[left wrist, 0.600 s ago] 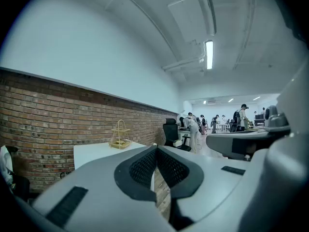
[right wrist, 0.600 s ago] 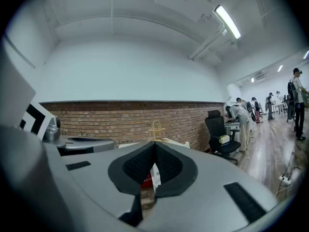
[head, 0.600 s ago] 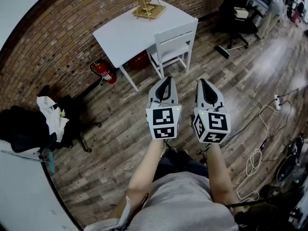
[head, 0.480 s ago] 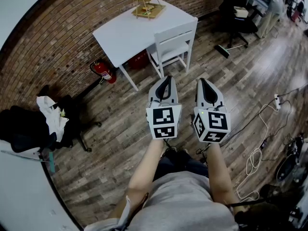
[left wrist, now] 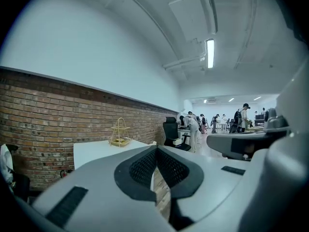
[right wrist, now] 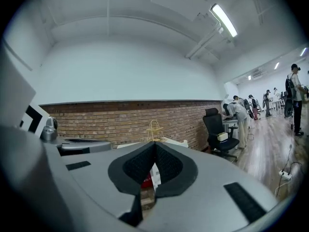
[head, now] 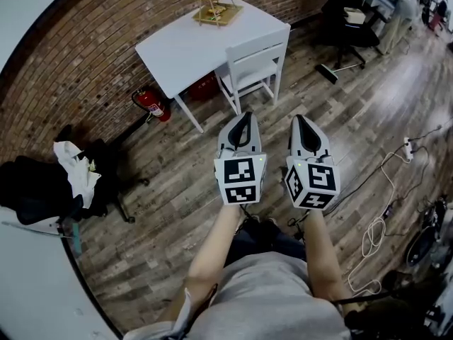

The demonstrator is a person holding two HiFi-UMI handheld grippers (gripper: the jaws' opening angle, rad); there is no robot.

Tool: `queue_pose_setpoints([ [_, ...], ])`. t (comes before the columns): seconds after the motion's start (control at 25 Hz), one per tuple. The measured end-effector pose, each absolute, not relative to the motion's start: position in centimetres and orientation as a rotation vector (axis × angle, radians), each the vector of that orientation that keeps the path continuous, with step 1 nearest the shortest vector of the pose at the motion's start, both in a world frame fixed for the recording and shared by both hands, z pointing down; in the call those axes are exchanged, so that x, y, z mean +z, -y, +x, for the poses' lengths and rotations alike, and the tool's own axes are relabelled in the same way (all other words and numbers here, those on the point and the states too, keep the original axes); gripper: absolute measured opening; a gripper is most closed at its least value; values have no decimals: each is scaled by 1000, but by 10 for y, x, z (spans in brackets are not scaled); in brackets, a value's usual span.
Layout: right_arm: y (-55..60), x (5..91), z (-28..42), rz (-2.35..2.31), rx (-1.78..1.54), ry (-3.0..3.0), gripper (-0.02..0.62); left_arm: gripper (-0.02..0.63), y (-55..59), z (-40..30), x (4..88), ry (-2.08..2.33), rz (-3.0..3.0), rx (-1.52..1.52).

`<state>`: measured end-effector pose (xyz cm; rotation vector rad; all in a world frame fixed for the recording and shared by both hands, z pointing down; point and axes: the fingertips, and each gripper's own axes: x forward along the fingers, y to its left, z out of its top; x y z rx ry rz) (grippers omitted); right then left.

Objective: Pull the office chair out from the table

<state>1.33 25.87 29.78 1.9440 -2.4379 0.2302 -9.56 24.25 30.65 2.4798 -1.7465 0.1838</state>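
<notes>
A white wooden chair [head: 255, 66] stands tucked against the near side of a white table [head: 191, 44] by the brick wall. A black office chair [head: 347, 13] is at another desk at the far right, and shows too as the black office chair [left wrist: 170, 129] and black office chair [right wrist: 217, 132]. My left gripper [head: 243, 117] and right gripper [head: 297, 120] hang side by side over the wooden floor, well short of the white chair. Both are shut with nothing between the jaws, as the left gripper [left wrist: 155, 149] and right gripper [right wrist: 154, 144] show in their own views.
A wooden tiered stand [head: 216, 6] sits on the table's far end. A red fire extinguisher [head: 150, 105] leans by the wall left of the table. A dark chair piled with clothes [head: 42, 183] is at left. Cables [head: 375, 232] lie on the floor at right. People stand far off.
</notes>
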Motion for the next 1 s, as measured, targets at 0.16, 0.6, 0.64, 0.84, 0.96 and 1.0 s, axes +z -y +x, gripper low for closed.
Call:
queue_pose_setpoints([
  [0.16,-251,298,18,1945,226,2446,14,11,-235,-95,308,1764,2470,201],
  [0.6,-225,313,31,1827,235,2477,14,12,-215,-84,324,1803,2400,197],
  [0.64,-224,316,32,1813,236,2481,14,12,-213,-84,326,1805,2390,198],
  [0.84,-213,323,33,1785,249,2483,14,12,-205,-85,336,1816,2355,209],
  [0.96,-204,326,35,1784,254,2482,14,12,-193,-84,339,1817,2351,212],
  [1.0,-199,327,36,1785,258,2480,14,11,-188,-84,340,1816,2353,213],
])
